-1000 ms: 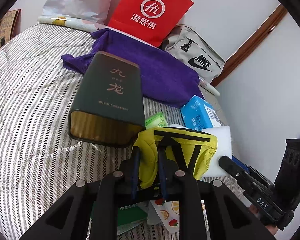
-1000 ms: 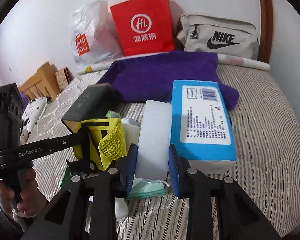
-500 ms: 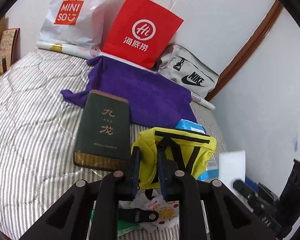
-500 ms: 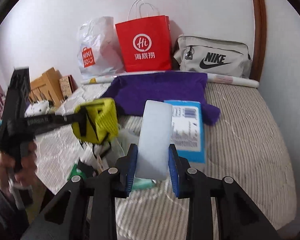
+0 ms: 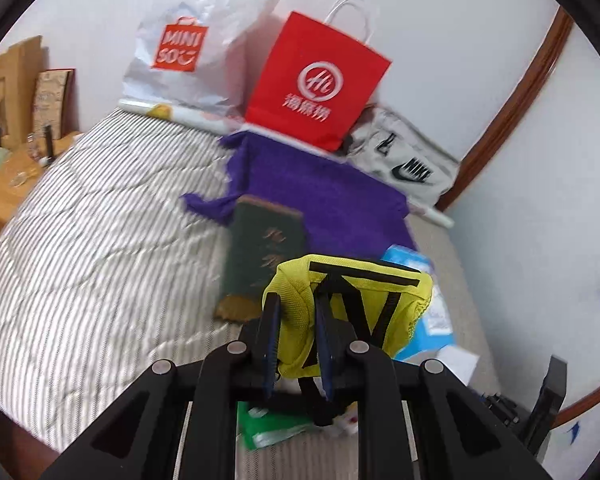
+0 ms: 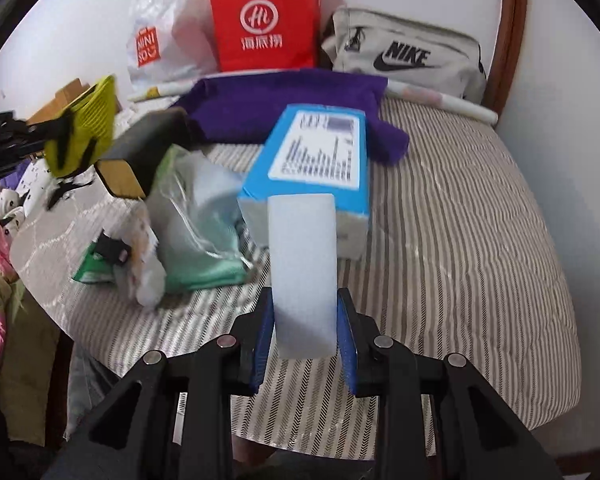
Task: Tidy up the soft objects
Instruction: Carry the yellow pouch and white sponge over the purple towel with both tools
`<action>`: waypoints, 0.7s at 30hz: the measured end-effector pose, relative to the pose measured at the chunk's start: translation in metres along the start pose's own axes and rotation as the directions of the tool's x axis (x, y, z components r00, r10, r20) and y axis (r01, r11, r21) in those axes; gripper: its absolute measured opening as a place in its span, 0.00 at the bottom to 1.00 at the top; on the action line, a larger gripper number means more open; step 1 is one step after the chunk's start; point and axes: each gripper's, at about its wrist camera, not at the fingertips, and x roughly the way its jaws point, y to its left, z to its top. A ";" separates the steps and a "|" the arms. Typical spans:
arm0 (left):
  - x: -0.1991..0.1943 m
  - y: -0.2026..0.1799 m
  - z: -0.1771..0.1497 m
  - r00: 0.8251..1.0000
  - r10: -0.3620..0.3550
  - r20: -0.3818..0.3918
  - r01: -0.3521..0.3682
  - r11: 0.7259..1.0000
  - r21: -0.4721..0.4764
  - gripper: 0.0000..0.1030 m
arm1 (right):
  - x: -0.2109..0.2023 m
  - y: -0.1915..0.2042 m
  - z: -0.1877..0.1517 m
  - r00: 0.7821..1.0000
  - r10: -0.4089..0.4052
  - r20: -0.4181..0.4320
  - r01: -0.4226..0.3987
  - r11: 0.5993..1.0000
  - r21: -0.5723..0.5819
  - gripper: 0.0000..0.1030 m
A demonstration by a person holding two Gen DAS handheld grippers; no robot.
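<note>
I've got both items off the bed now: left claw (image 5: 296, 340) clamps the yellow mesh pouch (image 5: 356, 300), right claw (image 6: 303, 344) grips the white sponge block (image 6: 302, 272) upright between its pads. Sponge has cleared the blue tissue box (image 6: 316, 156) just ahead (a second ago they were side by side). Both are ready to place.

Left gripper (image 5: 296, 338) with black angular linkage arms, round silver pivot screws, thin blue pads (image 5: 271, 344) on two flat fingers, right gripper (image 6: 305, 344) of the same build, black frame, silver screws, blue-faced fingers (image 6: 347, 348)
</note>
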 end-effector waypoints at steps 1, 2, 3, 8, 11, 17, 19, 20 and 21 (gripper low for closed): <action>0.003 0.004 -0.005 1.000 0.012 -0.020 -0.012 1.000 -0.003 0.16 | 0.004 0.000 -0.001 1.000 -0.006 -0.011 0.006 1.000 -0.002 0.29; 0.006 0.007 -0.010 0.999 0.021 -0.039 -0.021 1.000 -0.006 0.16 | 0.007 0.001 -0.003 1.000 -0.007 -0.022 0.007 1.000 -0.006 0.29; 0.009 0.011 -0.014 0.998 0.029 -0.061 -0.030 1.000 -0.008 0.16 | 0.010 0.001 -0.004 1.000 -0.002 -0.031 0.002 1.000 -0.008 0.29; 0.033 0.027 -0.035 0.982 0.103 -0.160 -0.107 0.994 -0.019 0.16 | 0.020 -0.001 -0.006 0.998 0.001 -0.063 -0.001 1.000 0.006 0.29; 0.048 0.035 -0.041 0.975 0.120 -0.189 -0.126 0.992 -0.023 0.16 | 0.026 -0.004 -0.006 0.998 0.006 -0.066 -0.004 0.999 0.032 0.31; 0.061 0.041 -0.048 0.972 0.118 -0.203 -0.125 0.992 -0.021 0.17 | 0.034 -0.010 -0.004 0.998 0.013 -0.057 -0.008 0.997 0.079 0.38; 0.063 0.042 -0.048 0.974 0.108 -0.198 -0.115 0.993 -0.025 0.19 | 0.034 -0.009 -0.003 0.999 0.014 -0.035 -0.012 0.998 0.060 0.32; 0.065 0.042 -0.048 0.973 0.110 -0.204 -0.117 0.993 -0.021 0.21 | 0.033 -0.007 -0.002 1.000 0.003 -0.028 -0.002 0.999 0.045 0.28; 0.067 0.043 -0.049 0.972 0.113 -0.204 -0.120 0.992 -0.024 0.22 | 0.032 -0.006 -0.001 1.000 -0.002 -0.025 0.003 0.999 0.034 0.28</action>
